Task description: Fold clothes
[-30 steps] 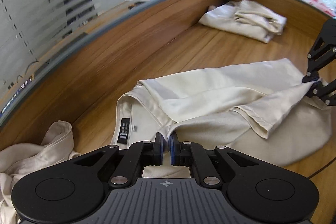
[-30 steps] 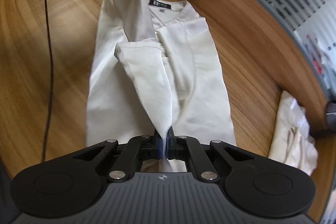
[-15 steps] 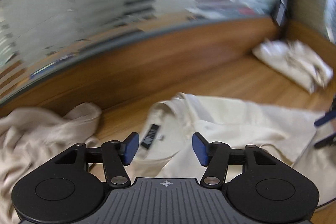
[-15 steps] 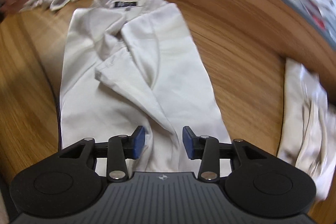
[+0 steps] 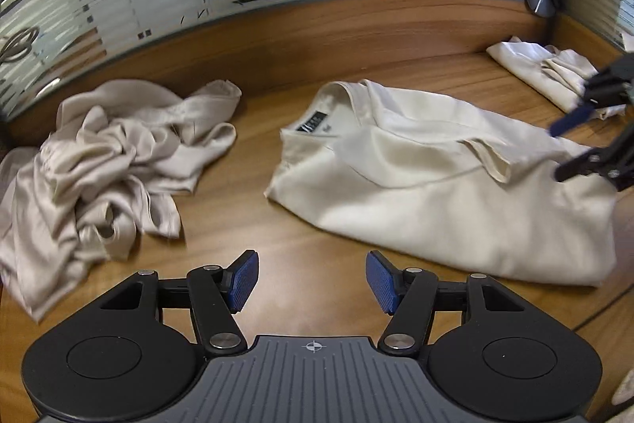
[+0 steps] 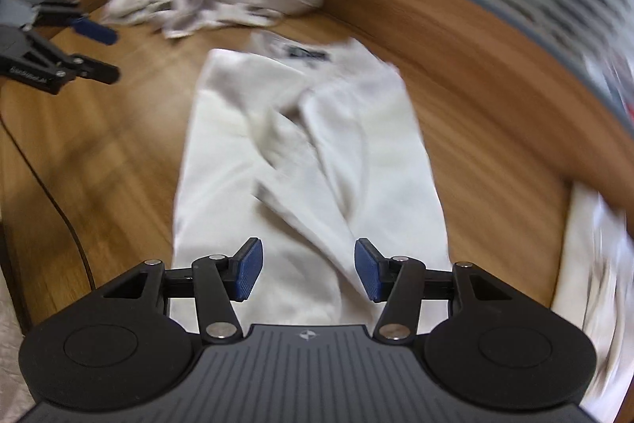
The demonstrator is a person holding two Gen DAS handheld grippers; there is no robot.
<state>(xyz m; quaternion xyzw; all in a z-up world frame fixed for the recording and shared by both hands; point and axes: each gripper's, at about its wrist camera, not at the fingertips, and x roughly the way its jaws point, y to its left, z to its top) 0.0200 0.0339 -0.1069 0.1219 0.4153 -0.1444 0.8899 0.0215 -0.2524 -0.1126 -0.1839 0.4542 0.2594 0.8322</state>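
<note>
Sleeve fold laid on the cream shirt (image 5: 436, 193), left gripper (image 5: 312, 280) wide and empty, right gripper (image 6: 308, 270) opening (nothing pinched); next, probably regrasp hem.

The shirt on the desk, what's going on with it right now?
A person with a gripper in each hand is folding a cream shirt on a wooden desk. Neither gripper holds it: the left gripper is open over bare desk, the right gripper is opening above the shirt's lower end. A crumpled pile waits nearby.
</note>
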